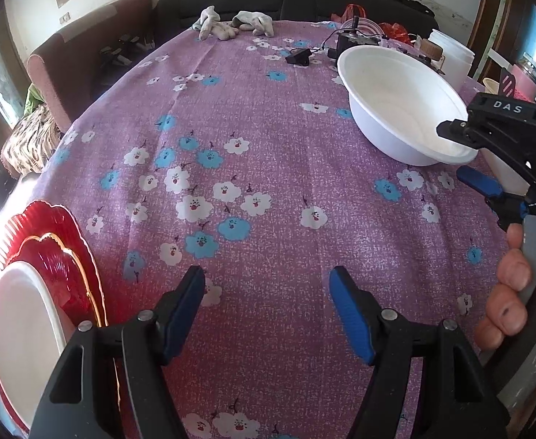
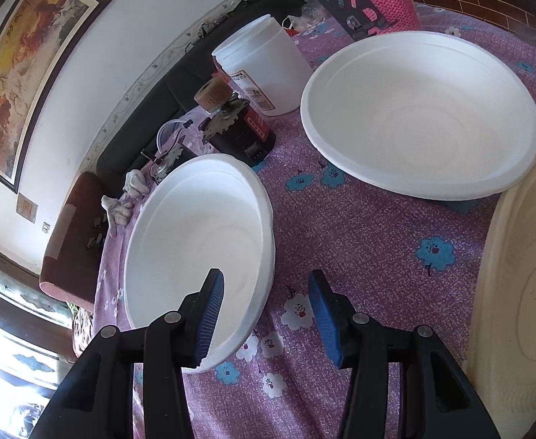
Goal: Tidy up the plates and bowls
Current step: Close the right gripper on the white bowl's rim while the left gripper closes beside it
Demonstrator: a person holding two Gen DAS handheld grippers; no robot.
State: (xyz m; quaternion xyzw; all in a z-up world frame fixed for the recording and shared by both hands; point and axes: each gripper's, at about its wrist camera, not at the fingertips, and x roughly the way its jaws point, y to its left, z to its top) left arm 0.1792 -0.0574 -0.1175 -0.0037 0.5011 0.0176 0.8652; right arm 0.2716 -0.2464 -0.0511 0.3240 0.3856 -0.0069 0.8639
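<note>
Where ribbed pads straddle: smooth foam bowl (image 2: 198, 252).

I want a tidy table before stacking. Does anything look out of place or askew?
Yes: work gloves lie at the far table edge, and a black gadget with cables sits among the dishes. The white bowl stands upright, the open right gripper straddling its rim.

Three white foam bowls and a plate stack are lying on the floral purple cloth: the nearest white bowl (image 2: 195, 252) is sitting upright with its rim between the jaws, a second white bowl (image 2: 419, 109) is resting upright well behind it, and a cream plate (image 2: 520, 278) is lying at the right edge. A red fluted plate (image 1: 61, 226) is carrying a smaller red gold-rimmed plate (image 1: 59, 267) and a white plate (image 1: 19, 329), stacked at the left edge.
</note>
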